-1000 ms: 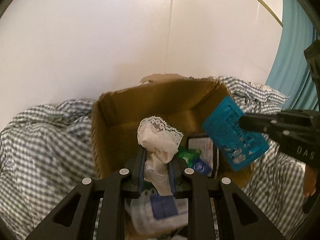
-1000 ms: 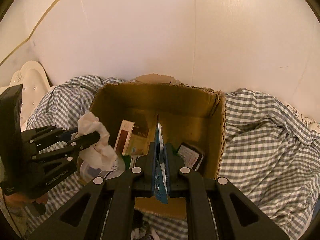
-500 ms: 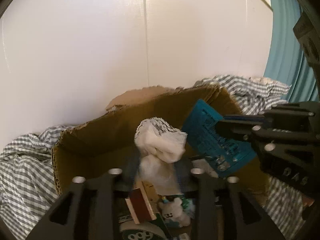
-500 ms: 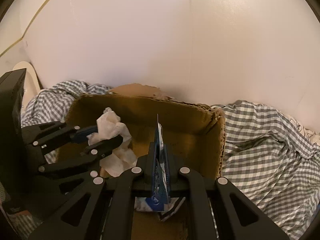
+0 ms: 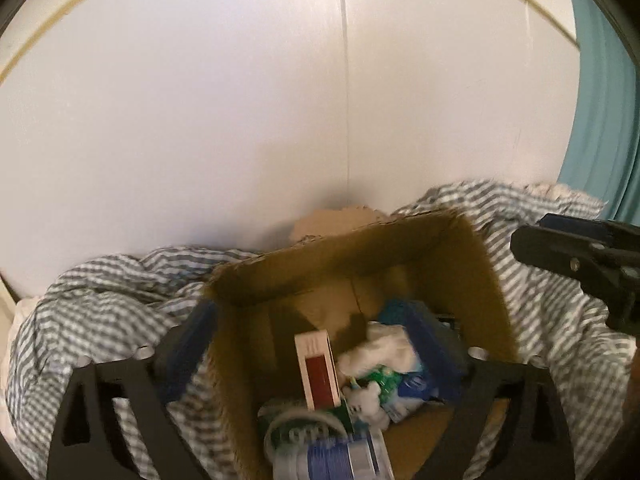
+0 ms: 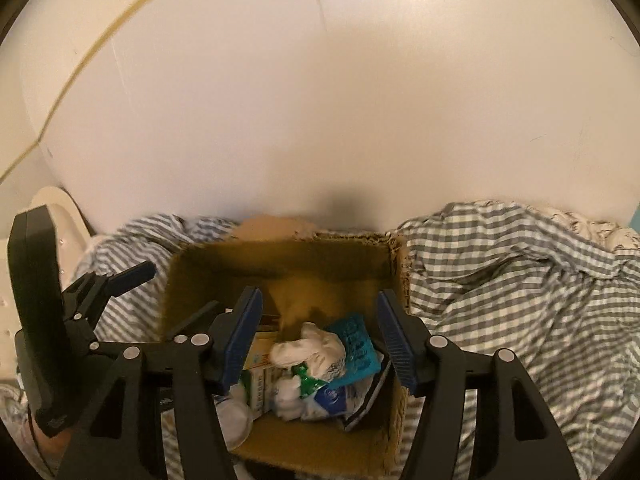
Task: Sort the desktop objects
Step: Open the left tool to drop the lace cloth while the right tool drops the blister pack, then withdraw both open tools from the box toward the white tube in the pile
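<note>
Right wrist: right gripper (image 6: 318, 334) wide open, empty; cloth (image 6: 310, 346) & blue packet (image 6: 358, 346) in box (image 6: 280, 264) between fingers. Left gripper (image 5: 316, 344) also wide open, empty.

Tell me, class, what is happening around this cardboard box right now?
A person holds a two-finger gripper in each hand above an open cardboard box that sits on a checked cloth. Both the left gripper and the right gripper are open and hold nothing. In the box lie a crumpled white tissue, a teal packet, a red and white carton and other small packets.
</note>
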